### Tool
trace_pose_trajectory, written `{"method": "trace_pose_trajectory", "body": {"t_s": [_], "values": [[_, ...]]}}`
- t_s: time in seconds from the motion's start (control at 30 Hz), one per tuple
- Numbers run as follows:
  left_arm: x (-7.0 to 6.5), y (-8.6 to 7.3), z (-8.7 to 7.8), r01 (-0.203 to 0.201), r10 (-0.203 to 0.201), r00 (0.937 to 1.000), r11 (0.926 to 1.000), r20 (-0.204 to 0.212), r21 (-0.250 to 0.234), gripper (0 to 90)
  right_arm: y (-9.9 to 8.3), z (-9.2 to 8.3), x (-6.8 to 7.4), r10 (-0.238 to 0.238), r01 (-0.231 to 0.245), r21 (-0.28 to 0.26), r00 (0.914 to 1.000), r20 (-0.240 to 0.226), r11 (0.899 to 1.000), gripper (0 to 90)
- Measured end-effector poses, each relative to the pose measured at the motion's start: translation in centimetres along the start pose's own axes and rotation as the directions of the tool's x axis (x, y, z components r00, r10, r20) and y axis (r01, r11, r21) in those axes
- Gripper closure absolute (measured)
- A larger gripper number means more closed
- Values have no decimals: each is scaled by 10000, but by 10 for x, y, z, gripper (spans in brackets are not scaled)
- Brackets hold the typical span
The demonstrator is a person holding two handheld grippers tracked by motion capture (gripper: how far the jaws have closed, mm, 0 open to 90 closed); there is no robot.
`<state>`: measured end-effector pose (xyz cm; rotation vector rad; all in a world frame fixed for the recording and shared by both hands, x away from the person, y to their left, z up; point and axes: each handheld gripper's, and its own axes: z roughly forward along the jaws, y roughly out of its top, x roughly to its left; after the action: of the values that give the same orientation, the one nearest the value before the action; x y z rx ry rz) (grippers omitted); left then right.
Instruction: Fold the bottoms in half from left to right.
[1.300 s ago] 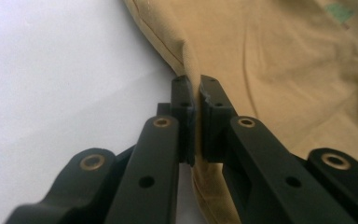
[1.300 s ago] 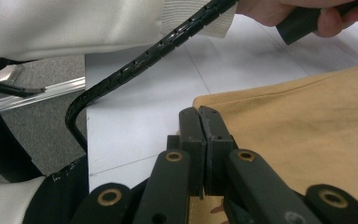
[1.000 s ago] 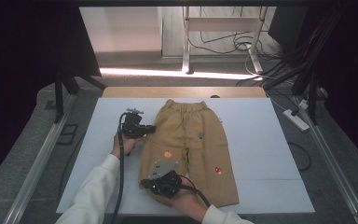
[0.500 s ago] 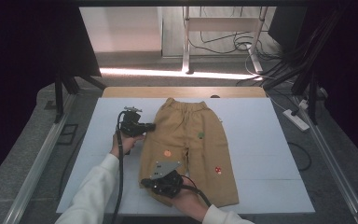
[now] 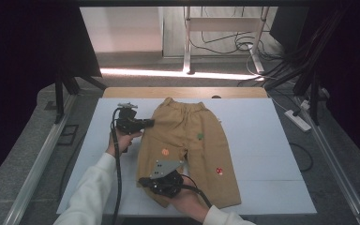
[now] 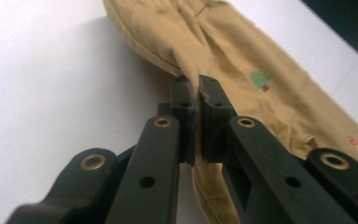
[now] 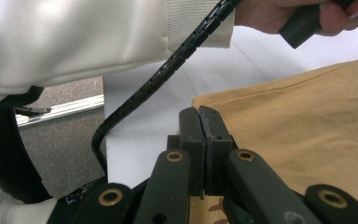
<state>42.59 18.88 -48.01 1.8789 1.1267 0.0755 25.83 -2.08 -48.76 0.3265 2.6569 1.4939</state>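
The left gripper (image 5: 147, 123) – clamped on the trousers' (image 5: 192, 140) side edge – has lifted slightly, while the right gripper (image 7: 200, 116) pinches the hem, so a fold looks under way.

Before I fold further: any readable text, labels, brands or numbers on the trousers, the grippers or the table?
None readable anywhere.
Tan trousers: small coloured patches, green, orange and red, are pictures, not letters; too small to make out further.
Left gripper and right gripper: no markings show.
White table: no print shows.
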Motion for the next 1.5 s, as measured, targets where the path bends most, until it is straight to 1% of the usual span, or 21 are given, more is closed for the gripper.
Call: {"method": "trace_pose_trajectory", "body": {"t_s": [0.2, 0.23, 0.27, 0.37, 0.4, 0.43, 0.5, 0.57, 0.67, 0.8, 0.9, 1.1, 1.2, 1.23, 1.5], "values": [[3, -2, 0, 145, -145, 9999, 9998, 23, 100, 853, 0, -1, 0, 38, -38, -45, 10000, 4, 10000, 895], [4, -2, -1, 143, -143, 9999, 9999, 25, 69, 853, 1, 1, 1, 52, -53, -96, 10000, -57, 9999, 895], [4, -1, -4, 128, -128, 9999, 9999, 29, 39, 853, 1, 1, 1, 52, -53, -96, 10000, -57, 9999, 895], [4, 2, -14, 182, -179, 9997, 9995, 138, -240, 853, 6, 1, 1, 11, -16, -242, 9998, -175, 9997, 895], [4, 3, -18, 224, -218, 9996, 9992, 171, -338, 853, 9, 1, 1, -14, 6, -374, 9998, -214, 9993, 895], [4, 4, -21, 239, -230, 9995, 9989, 207, -409, 853, 9, 1, 1, -14, 6, -374, 9998, -214, 9993, 895], [5, 4, -23, 273, -266, 9994, 9989, 207, -378, 853, 11, 0, 2, -54, 45, -377, 9997, -221, 9993, 895], [6, 2, -21, 362, -355, 9991, 9989, 223, -292, 853, 9, -2, 2, -47, 39, -386, 9998, -197, 9992, 895], [7, 1, -16, 449, -447, 9989, 9988, 136, -184, 853, 7, -3, 1, -27, 22, -365, 9999, -140, 9993, 895], [6, 1, -12, 482, -479, 9987, 9986, 145, -221, 853, 4, -10, -2, 108, -111, -368, 9999, -66, 9993, 895], [2, 2, -9, 482, -474, 9986, 9982, 236, -343, 852, 1, -17, -4, 230, -230, -406, 9997, 3, 9989, 895], [-6, 7, 4, 357, -345, 9986, 9989, 400, -308, 851, -5, -33, -8, 352, -340, -430, 9990, 262, 9985, 895], [-11, 9, 10, 280, -264, 9984, 9991, 494, -333, 851, -12, -44, -12, 560, -542, -460, 9977, 377, 9975, 895], [-13, 10, 11, 262, -244, 9984, 9990, 501, -361, 851, -12, -44, -12, 560, -542, -460, 9977, 377, 9975, 895], [-22, 15, 19, 146, -123, 9980, 9992, 623, -370, 851, -25, -61, -19, 975, -941, -606, 9937, 550, 9937, 895]]}}
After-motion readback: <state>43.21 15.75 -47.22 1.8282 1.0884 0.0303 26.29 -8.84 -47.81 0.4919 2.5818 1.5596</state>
